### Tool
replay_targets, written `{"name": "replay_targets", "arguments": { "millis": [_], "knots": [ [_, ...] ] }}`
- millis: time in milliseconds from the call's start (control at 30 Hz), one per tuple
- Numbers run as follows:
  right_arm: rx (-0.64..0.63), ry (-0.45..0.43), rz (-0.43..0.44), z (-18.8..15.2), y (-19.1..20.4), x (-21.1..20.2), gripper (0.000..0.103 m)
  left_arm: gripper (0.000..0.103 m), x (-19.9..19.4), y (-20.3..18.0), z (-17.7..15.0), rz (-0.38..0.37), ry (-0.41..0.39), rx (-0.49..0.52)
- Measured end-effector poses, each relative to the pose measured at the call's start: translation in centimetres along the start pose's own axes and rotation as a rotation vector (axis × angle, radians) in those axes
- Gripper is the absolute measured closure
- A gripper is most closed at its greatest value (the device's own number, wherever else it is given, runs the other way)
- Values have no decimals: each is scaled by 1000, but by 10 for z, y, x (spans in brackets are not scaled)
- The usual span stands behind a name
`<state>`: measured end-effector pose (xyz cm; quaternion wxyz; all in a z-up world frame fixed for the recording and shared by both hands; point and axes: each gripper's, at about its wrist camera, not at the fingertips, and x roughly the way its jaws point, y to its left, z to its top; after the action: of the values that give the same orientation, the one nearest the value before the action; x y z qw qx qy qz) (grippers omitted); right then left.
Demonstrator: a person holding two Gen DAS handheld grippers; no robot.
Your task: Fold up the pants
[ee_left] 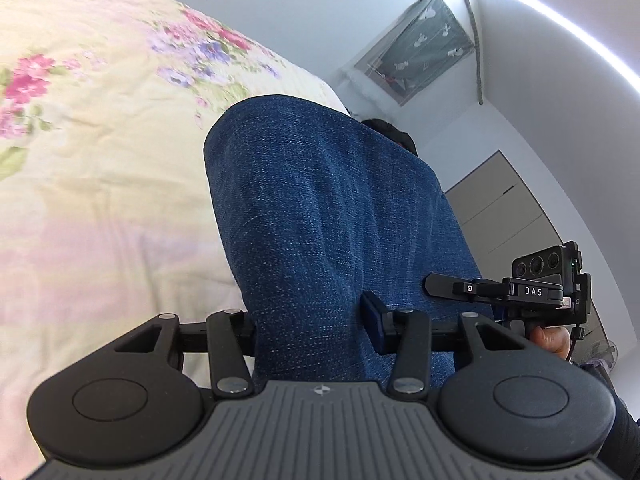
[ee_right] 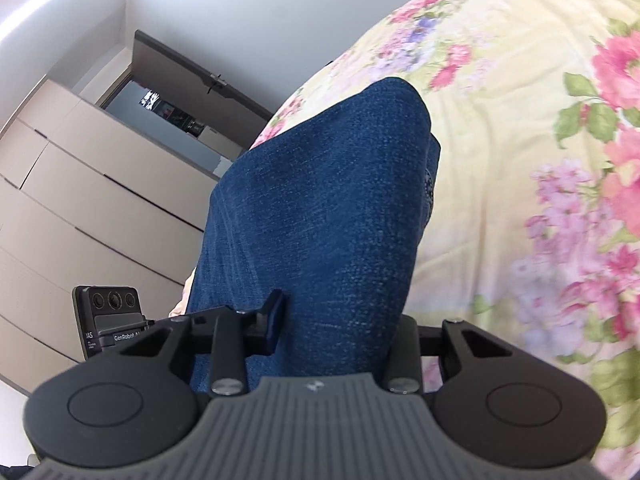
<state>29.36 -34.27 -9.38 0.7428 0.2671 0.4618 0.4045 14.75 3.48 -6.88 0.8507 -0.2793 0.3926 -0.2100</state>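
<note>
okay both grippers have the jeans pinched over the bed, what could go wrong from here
1. The left gripper and right gripper each pinch only a narrow band of the blue pants; heavy denim could slip out.
2. The other gripper sits close beside each one, so they might bump when brought together.
3. The floral bedspread is wrinkled, so the fold may land uneven.

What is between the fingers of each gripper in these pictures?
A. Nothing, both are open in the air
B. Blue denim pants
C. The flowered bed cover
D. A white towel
B: the left gripper and the right gripper each have the blue denim pants between their fingers, above the flowered bed cover.
</note>
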Motion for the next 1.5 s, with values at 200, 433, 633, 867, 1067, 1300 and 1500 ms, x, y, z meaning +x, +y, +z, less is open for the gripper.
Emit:
{"name": "replay_targets", "arguments": {
  "millis": [200,433,633,867,1067,1300,1500],
  "knots": [
    [-23,45,5,-21,47,36,71,50,-52,32,-22,25,-27,-45],
    [-38,123,9,-38,92,110,71,50,-107,82,-38,63,-64,-132],
    [-60,185,43,-35,133,193,71,50,-158,120,-14,141,-119,-152],
    [-90,217,113,-15,184,300,71,50,-211,181,23,223,-178,-176],
    [-79,222,152,-13,205,382,71,50,-217,232,45,267,-192,-205],
    [-38,243,148,-11,182,448,71,50,-204,294,48,270,-155,-240],
    [-1,247,137,-15,157,496,71,50,-190,336,51,281,-136,-259]
  ]
}}
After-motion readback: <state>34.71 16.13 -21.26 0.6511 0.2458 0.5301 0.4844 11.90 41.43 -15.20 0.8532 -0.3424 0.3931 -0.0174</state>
